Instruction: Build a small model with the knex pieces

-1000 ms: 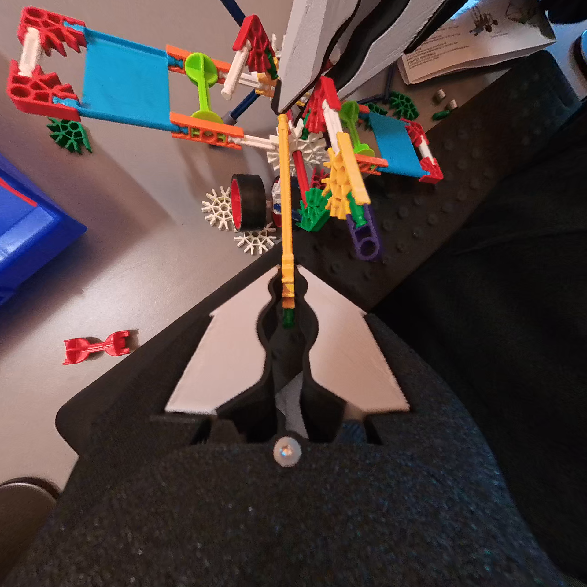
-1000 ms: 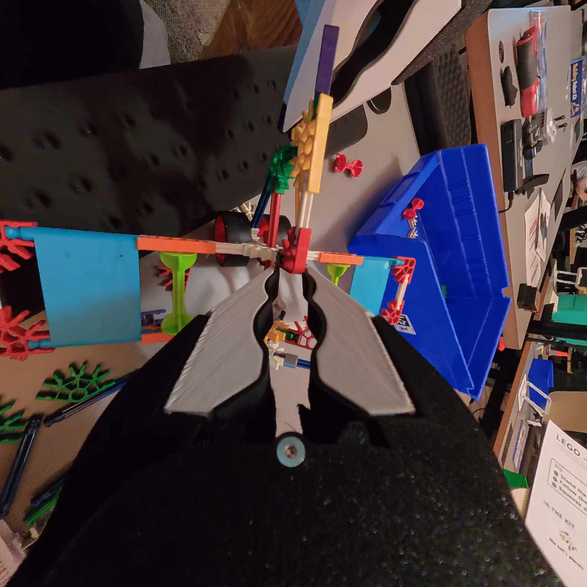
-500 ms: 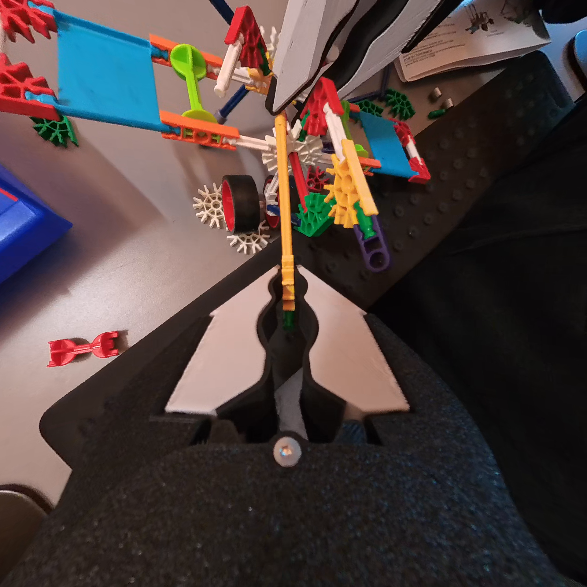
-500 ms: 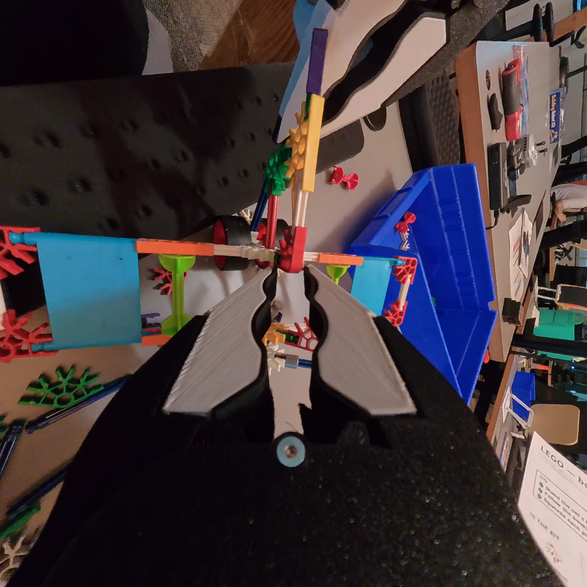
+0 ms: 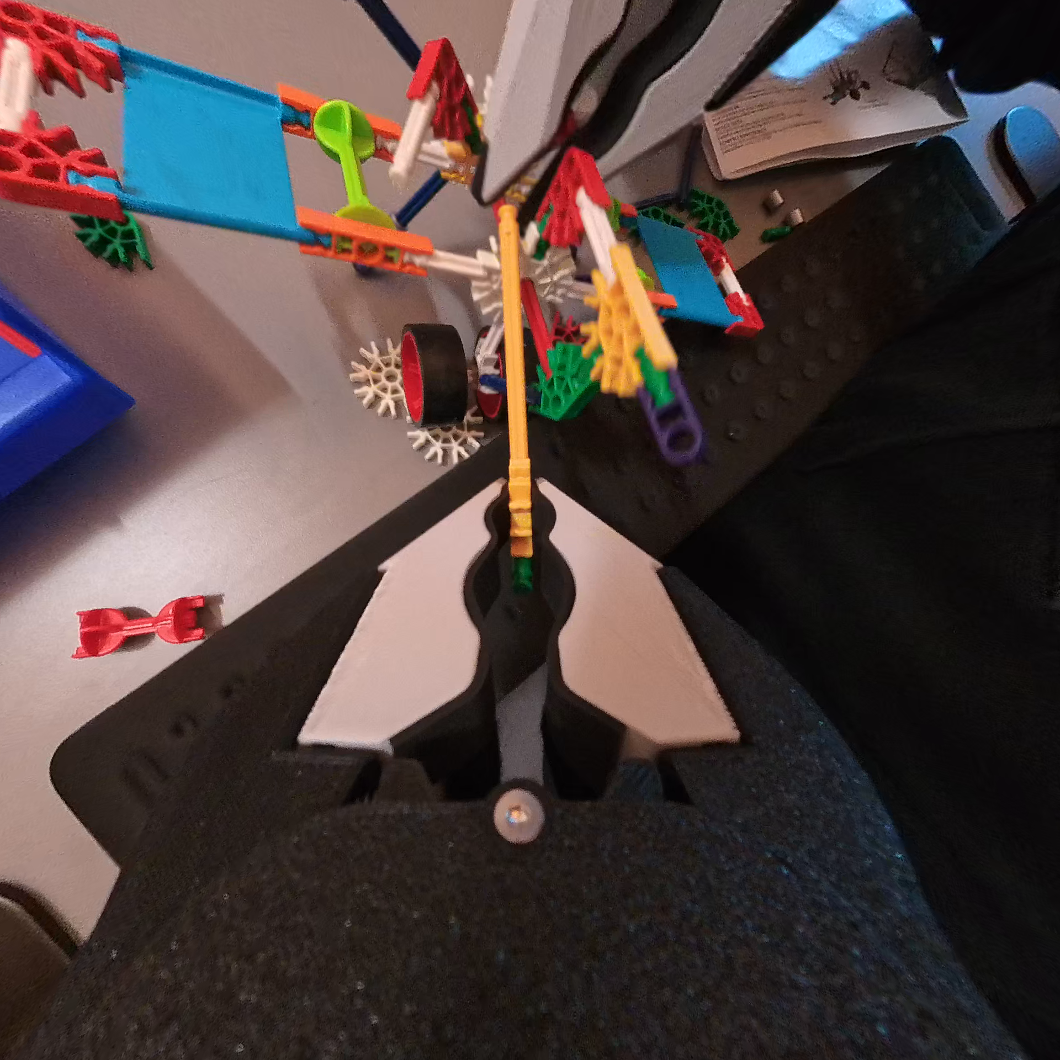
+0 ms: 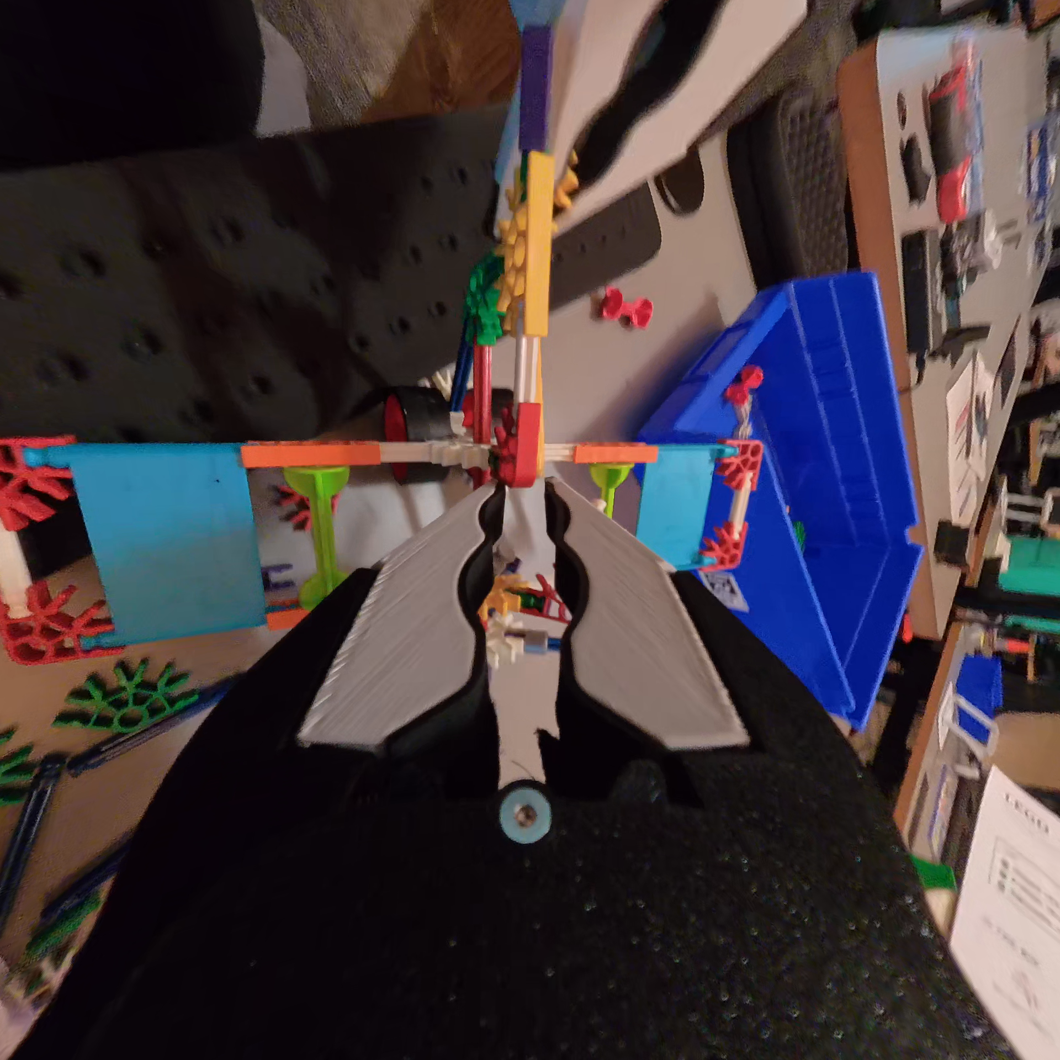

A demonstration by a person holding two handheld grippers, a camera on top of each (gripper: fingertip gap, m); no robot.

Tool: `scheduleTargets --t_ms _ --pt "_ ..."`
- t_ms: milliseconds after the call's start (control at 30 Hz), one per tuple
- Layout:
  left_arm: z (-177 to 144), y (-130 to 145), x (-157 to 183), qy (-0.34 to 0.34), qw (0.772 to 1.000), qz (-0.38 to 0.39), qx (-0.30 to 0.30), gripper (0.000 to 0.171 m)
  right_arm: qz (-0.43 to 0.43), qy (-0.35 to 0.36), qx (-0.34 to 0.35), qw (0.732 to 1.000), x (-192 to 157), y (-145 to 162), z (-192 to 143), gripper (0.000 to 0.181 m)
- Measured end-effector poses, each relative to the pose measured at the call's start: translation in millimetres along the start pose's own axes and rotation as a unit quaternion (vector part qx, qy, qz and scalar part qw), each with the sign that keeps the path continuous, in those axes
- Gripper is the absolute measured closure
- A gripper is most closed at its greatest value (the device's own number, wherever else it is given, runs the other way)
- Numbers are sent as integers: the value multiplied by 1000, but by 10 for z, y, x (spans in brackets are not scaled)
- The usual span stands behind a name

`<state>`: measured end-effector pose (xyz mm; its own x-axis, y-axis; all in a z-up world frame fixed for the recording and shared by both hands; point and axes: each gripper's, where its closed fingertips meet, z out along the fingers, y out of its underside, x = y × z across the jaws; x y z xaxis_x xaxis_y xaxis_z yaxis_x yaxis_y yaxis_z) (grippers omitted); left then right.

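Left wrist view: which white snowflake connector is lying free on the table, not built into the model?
The white snowflake connector left of the black red-hubbed wheel. It lies flat on the grey table; the hub one carries rods.

A cluttered workshop or lab: blue parts bin (image 6: pixel 831 487) at three o'clock, benches (image 6: pixel 895 241) crowded with gear at two o'clock.

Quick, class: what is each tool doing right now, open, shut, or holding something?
Left tool: shut on the yellow rod of the toy model.
Right tool: tips at the model's red connector; whether it grips cannot be told.
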<state>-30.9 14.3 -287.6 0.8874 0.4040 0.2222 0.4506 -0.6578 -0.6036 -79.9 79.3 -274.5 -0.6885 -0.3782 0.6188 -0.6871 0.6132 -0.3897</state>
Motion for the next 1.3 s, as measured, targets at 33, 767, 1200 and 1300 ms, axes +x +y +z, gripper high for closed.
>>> scheduleTargets --t_ms 33,767,1200,1300 --pt "21 -15 -15 1 1000 0 6 166 6 7 -14 1000 21 69 -13 167" --pt "163 -18 -179 80 991 41 101 166 434 182 -271 839 -410 534 -336 105" --pt "85 -97 -109 83 985 71 132 166 260 88 -293 916 -500 821 -468 111" --pt "110 -119 -95 80 985 69 134 166 200 66 -313 926 -451 1038 -527 124"
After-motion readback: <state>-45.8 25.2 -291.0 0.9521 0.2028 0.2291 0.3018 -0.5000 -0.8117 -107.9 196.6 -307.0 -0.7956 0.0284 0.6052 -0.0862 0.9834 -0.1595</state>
